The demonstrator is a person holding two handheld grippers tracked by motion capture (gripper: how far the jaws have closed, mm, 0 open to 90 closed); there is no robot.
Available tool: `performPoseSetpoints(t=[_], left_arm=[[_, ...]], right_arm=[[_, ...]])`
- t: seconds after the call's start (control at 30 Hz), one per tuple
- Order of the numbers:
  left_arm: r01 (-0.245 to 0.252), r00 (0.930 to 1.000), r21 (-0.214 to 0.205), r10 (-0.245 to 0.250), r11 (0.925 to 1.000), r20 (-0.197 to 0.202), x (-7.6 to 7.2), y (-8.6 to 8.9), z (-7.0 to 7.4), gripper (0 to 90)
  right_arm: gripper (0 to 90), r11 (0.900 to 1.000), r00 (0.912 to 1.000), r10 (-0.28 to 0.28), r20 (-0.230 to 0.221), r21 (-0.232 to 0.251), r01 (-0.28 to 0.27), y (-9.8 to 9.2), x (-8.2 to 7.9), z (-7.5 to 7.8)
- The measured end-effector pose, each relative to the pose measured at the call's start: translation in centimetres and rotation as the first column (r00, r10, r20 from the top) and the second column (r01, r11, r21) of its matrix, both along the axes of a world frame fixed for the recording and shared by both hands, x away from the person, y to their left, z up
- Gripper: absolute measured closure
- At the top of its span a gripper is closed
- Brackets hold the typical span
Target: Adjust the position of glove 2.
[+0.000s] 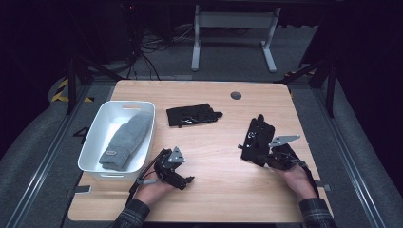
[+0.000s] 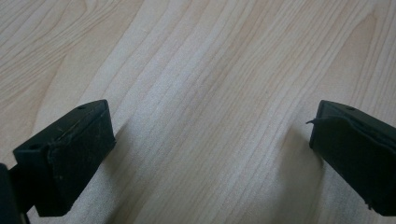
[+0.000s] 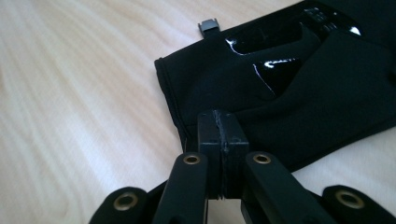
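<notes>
Spanning most of the high view, the wooden table [image 1: 214, 190] carries a white bin [image 1: 97, 137] at its left holding a folded grey sock-like knit [image 1: 124, 140] with a small label too blurred to read, then one black glove [image 1: 192, 115] lying crosswise near the middle and a second black glove [image 1: 256, 138] at the right, its long axis running away from the person. The right gripper [image 3: 222, 140] sits at that glove's near cuff edge, jaws pressed together, apparently pinching the hem. The left gripper [image 2: 210, 149] hangs over bare wood with jaws wide apart, well clear of both gloves; no writing is legible.
</notes>
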State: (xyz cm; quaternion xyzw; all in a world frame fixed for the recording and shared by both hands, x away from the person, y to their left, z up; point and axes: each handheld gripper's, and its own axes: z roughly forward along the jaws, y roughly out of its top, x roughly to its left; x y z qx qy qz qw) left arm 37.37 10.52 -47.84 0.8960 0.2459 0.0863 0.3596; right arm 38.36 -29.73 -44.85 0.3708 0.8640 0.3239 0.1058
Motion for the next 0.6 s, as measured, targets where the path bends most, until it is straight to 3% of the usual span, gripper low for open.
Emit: performPoseSetpoints(t=[0.4, 0.5, 0.6], left_arm=[[-0.002, 1.0, 0.0, 0.002, 1.0, 0.0, 0.0, 0.0, 0.0, 0.3], [-0.002, 1.0, -0.001, 0.002, 1.0, 0.0, 0.0, 0.0, 0.0, 0.3], [-0.001, 1.0, -0.002, 0.001, 1.0, -0.001, 0.0, 0.0, 0.0, 0.3]], right_arm=[[90.0, 0.9998, 0.9998, -0.021, -0.008, -0.006, 0.021, -2.5, -4.0, 0.3], [90.0, 0.999, 0.9986, -0.036, 0.038, 0.029, 0.034, -2.6, -4.0, 1.3], [90.0, 0.9977, 0.9961, -0.054, 0.07, 0.044, 0.051, -2.2, -2.8, 2.1]])
